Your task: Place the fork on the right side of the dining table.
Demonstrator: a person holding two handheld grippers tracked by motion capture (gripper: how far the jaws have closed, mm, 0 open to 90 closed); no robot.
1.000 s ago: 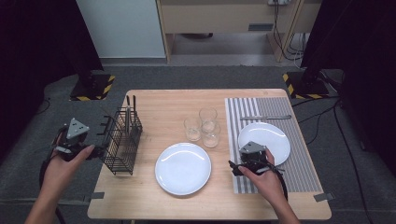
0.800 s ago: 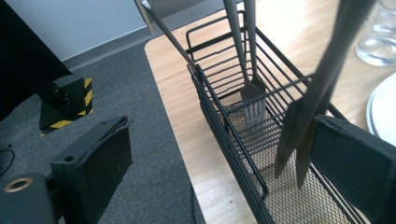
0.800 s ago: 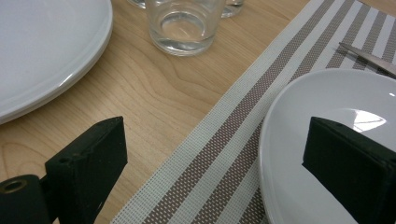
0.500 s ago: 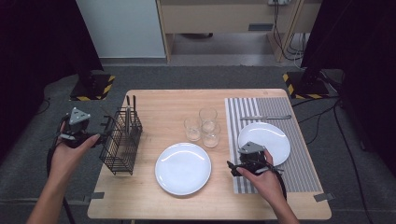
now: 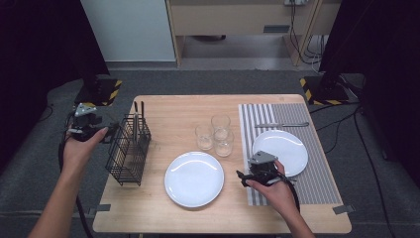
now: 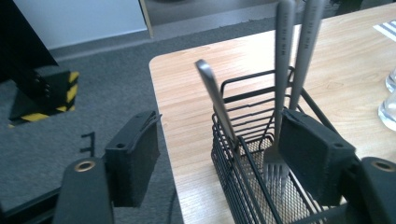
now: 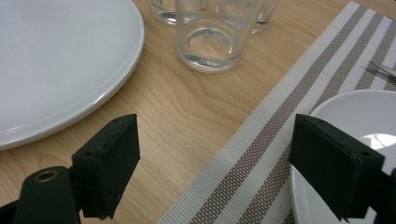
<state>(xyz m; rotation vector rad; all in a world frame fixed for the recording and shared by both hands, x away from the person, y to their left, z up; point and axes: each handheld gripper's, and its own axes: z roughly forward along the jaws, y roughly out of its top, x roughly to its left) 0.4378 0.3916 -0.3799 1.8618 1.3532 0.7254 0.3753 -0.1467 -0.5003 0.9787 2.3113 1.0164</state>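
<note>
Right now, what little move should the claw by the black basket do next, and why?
Probably slide the left claw a little farther in, so the leaning handle sits squarely between its pads, then squeeze. Its jaws have just been closing, yet they are open and nothing is pinched. The handle and the fork stand in the basket, so the near one looks easiest to grab.

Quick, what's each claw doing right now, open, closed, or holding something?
Left claw: open, jaws just been closing around the cutlery basket's near wall, nothing gripped yet.
Right claw: open, jaws just been closing, nothing between them, above the table.
</note>
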